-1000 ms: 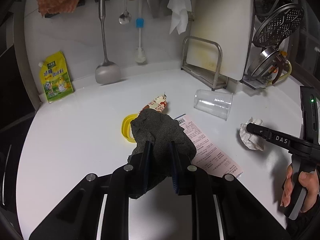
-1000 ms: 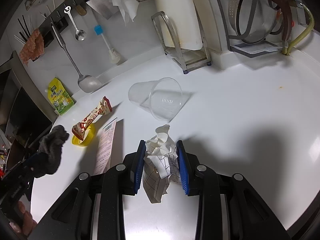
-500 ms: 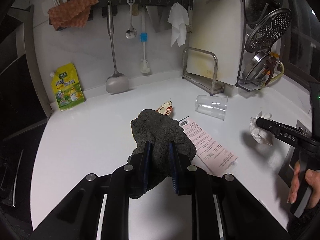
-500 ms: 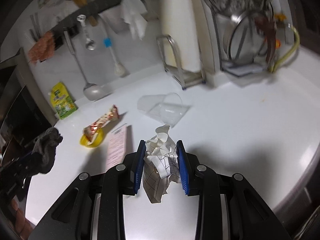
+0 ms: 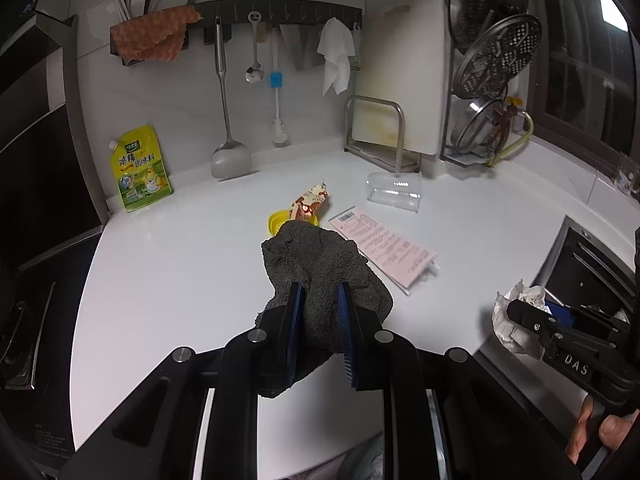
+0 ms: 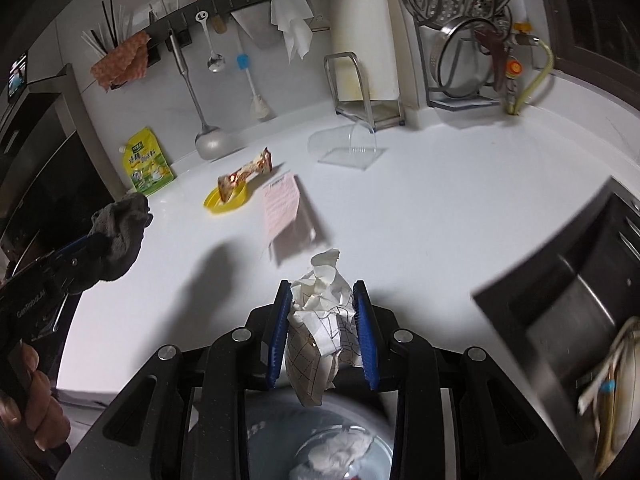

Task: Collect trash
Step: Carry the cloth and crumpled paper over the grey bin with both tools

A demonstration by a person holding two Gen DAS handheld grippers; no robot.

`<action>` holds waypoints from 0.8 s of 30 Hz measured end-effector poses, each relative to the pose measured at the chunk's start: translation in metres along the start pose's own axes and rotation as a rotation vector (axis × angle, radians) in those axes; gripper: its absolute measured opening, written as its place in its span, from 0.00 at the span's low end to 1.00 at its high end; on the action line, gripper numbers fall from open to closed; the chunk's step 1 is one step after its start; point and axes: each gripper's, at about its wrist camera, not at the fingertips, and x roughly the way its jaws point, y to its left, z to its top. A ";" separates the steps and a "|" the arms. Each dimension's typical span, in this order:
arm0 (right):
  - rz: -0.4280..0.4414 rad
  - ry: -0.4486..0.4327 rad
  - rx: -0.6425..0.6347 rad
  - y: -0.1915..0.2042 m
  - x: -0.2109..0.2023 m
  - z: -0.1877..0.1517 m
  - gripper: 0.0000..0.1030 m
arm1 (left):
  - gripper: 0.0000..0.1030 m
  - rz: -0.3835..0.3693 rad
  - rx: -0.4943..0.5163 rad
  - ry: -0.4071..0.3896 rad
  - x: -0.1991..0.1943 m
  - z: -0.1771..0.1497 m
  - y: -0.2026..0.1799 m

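My left gripper (image 5: 319, 312) is shut on a dark grey rag (image 5: 320, 264) and holds it above the white counter (image 5: 180, 272). My right gripper (image 6: 322, 316) is shut on a crumpled white paper wad (image 6: 320, 312), held past the counter's front edge over a bin (image 6: 340, 452) with white trash in it. On the counter lie a pink receipt (image 5: 382, 246), a snack wrapper (image 5: 308, 204) on a yellow lid (image 5: 278, 222), and a tipped clear plastic cup (image 5: 394, 192). The right gripper also shows in the left wrist view (image 5: 520, 312).
A yellow seasoning pouch (image 5: 140, 174) leans on the back wall. Utensils hang from a rail (image 5: 280, 12). A cutting board stands in a metal rack (image 5: 380, 132), with a dish rack of steamer trays (image 5: 492, 80) at the right. A sink (image 6: 580, 304) lies right.
Both grippers have pulled back from the counter toward its front edge with their loads. The right gripper now hangs over the bin below the counter edge.
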 end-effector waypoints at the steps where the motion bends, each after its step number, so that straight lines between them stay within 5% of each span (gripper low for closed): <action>1: 0.000 0.001 0.001 0.002 -0.004 -0.007 0.29 | 0.18 -0.006 0.000 0.003 -0.003 -0.005 -0.001; 24: -0.057 0.086 0.080 0.005 -0.059 -0.133 0.29 | 0.18 -0.188 0.087 0.120 -0.047 -0.115 -0.048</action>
